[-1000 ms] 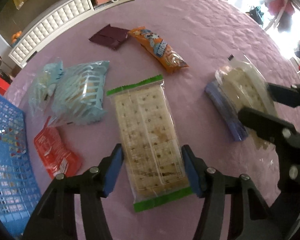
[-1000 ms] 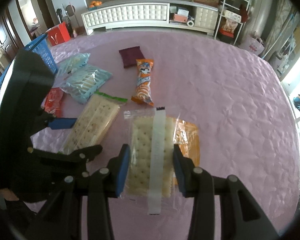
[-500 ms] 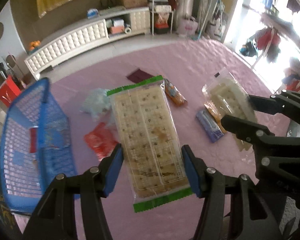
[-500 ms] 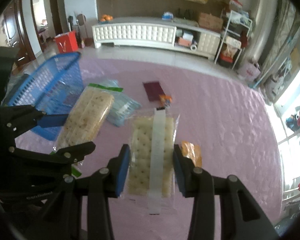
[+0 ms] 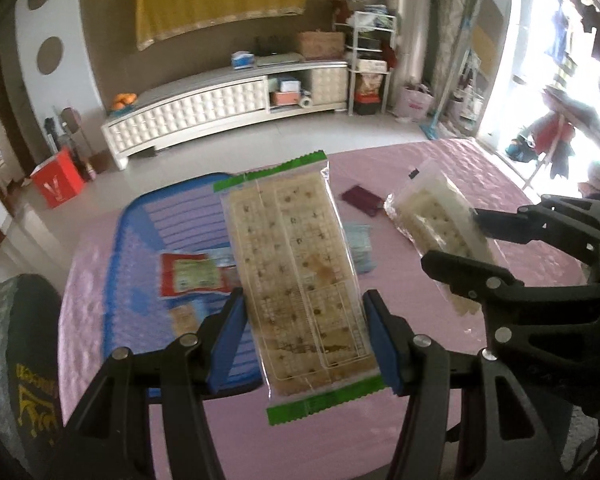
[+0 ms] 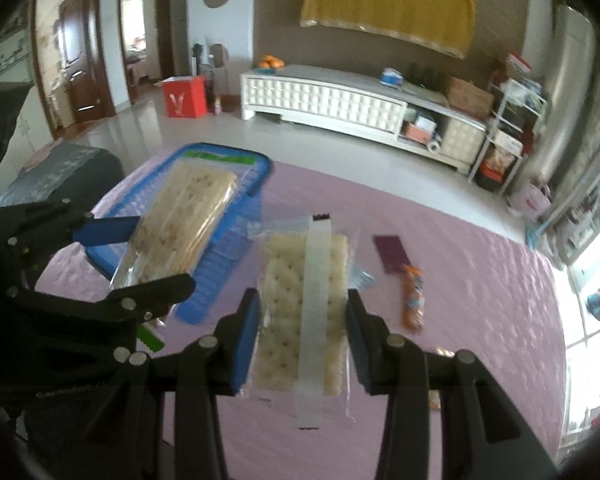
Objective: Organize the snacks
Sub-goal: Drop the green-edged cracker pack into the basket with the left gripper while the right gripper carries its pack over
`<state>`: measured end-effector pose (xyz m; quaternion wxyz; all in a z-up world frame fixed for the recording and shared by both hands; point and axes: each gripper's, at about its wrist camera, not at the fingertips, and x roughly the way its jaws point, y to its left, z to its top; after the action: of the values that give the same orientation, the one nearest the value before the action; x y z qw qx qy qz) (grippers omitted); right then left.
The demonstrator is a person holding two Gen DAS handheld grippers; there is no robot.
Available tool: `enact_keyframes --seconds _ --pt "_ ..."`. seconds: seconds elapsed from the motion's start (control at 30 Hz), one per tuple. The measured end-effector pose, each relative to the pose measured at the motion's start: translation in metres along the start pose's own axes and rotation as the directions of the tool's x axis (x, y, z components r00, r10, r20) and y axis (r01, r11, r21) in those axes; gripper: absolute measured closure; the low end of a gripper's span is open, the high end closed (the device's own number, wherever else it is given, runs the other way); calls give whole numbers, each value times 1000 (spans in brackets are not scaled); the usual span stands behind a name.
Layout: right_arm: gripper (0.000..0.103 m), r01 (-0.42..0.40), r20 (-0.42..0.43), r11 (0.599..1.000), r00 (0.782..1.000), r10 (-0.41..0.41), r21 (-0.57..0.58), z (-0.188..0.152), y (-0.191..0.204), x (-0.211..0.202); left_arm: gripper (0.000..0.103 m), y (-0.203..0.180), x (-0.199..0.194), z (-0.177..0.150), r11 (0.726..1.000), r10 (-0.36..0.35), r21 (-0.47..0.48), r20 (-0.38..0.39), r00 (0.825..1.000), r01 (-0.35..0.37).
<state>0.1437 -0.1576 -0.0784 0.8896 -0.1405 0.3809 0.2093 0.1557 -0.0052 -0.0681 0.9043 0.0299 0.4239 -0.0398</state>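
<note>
My left gripper (image 5: 304, 336) is shut on a green-edged cracker pack (image 5: 296, 276) and holds it in the air above the blue basket (image 5: 140, 240). My right gripper (image 6: 302, 340) is shut on a clear cracker pack with a white strip (image 6: 304, 308), held above the pink table. The right gripper with its pack (image 5: 432, 224) shows at the right of the left wrist view. The left gripper's pack (image 6: 184, 220) shows over the basket (image 6: 220, 276) in the right wrist view. A red snack pack (image 5: 188, 276) lies inside the basket.
On the pink tablecloth (image 6: 480, 320) lie a maroon pack (image 6: 390, 254), an orange snack bag (image 6: 414, 296) and light blue packs (image 5: 360, 248). A dark chair back (image 5: 20, 360) stands at the table's left. A white cabinet (image 5: 220, 104) stands across the floor.
Both grippers have lifted their cracker packs off the table and swung left. The left pack now hangs over the blue basket.
</note>
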Motion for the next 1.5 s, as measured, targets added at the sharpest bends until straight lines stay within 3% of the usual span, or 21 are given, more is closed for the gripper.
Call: enact_keyframes --seconds 0.27,0.5,0.8,1.2,1.33,1.5 --pt "57 -59 20 998 998 59 -35 22 33 10 47 52 -18 -10 997 69 -24 8 998 -69" --pt "57 -77 -6 994 997 77 -71 25 53 28 47 81 -10 -14 993 109 -45 -23 994 -110" --pt "57 -78 -63 995 995 74 -69 29 71 58 47 97 28 -26 995 54 -83 -104 993 -63" --pt "57 -54 -126 997 991 48 -49 26 58 84 47 101 77 -31 993 0 -114 -193 981 -22" --pt "57 -49 -122 998 992 42 -50 24 56 80 40 100 77 -33 991 -23 -135 -209 978 -5" --pt "57 -51 -104 998 993 47 -36 27 51 70 40 97 53 -28 992 -7 -125 -165 986 -14"
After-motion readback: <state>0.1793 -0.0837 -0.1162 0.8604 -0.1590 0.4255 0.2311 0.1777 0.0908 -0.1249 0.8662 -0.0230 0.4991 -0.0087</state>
